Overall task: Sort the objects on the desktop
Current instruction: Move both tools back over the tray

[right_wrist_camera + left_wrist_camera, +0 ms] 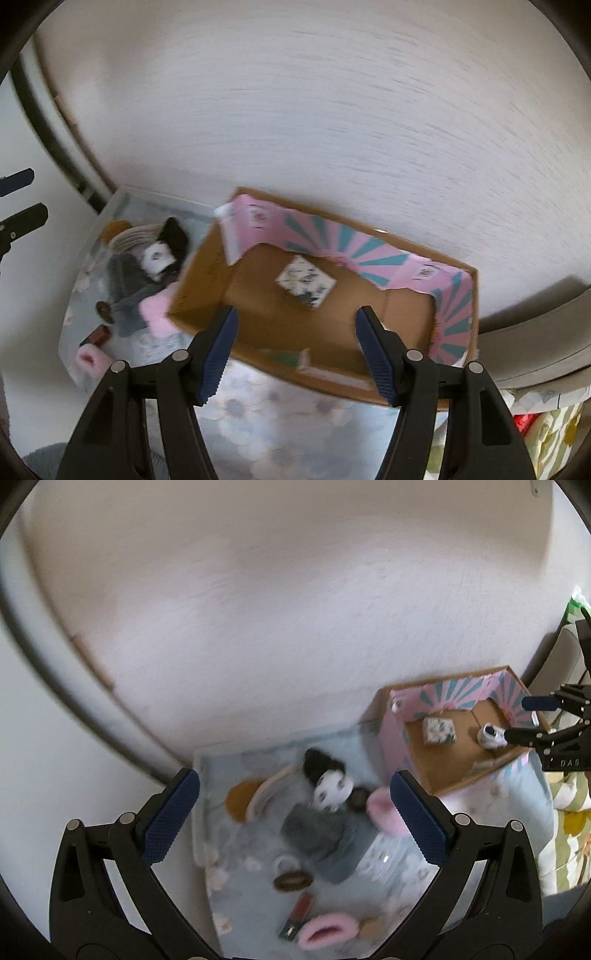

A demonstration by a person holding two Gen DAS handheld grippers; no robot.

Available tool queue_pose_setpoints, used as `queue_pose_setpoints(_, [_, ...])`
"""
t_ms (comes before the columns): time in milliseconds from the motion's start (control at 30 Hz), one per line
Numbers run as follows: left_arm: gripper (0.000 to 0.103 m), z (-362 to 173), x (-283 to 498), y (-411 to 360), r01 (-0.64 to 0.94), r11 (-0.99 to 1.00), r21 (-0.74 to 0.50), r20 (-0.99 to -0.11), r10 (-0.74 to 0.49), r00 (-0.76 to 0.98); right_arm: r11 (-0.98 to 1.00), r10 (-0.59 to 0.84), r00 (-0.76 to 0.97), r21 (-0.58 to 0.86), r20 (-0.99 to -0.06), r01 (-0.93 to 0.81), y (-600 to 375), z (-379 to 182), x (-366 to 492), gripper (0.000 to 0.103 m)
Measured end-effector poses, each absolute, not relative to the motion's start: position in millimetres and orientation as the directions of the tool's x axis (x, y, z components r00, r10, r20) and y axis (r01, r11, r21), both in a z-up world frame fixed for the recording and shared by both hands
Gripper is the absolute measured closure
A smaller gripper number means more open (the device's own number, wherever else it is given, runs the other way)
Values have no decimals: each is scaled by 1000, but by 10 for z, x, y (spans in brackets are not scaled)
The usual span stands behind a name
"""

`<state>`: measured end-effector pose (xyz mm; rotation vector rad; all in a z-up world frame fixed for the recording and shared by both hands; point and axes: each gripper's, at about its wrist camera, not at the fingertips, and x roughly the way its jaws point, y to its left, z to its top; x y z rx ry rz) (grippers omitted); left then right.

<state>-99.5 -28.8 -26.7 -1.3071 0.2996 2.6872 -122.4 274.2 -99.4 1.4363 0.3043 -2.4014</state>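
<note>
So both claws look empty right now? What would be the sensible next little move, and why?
Probably lower the left gripper onto the pile of small things on the pale floral cloth, perhaps the pink fluffy piece. Its jaws stand open and empty above that pile, while the cardboard box holds only a patterned little box and one small black-and-white item. The right gripper also looks empty, above the box.
</note>
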Motion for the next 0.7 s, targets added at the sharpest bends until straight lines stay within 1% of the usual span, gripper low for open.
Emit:
queue_pose_setpoints(200, [0,-490,-604,-671,-150,-983,104,-784,12,-620,-878,-237,-402,18,-885,479,2388,-1044,-989,41])
queue_pose_setpoints(400, [0,-732,-278,-961,-121,-989,81,-794,9,-608,-817,-295,-371,31,-880,576,1990,-1207,-772,41])
queue_pose_setpoints(533, [0,-904,-93,-1066,-116,-991,65,-798,18,-602,-780,-325,-348,41,-879,624,1735,-1311,-661,41])
queue_pose_setpoints(567, [0,-961,-47,-1094,-113,-992,57,-801,22,-598,-791,-325,-365,39,-872,611,1687,-1332,-641,41])
queue_pose_setpoints(700, [2,-1201,139,-1083,-121,-992,20,-806,55,-589,-755,-358,-325,66,-875,652,1491,-1454,-554,41])
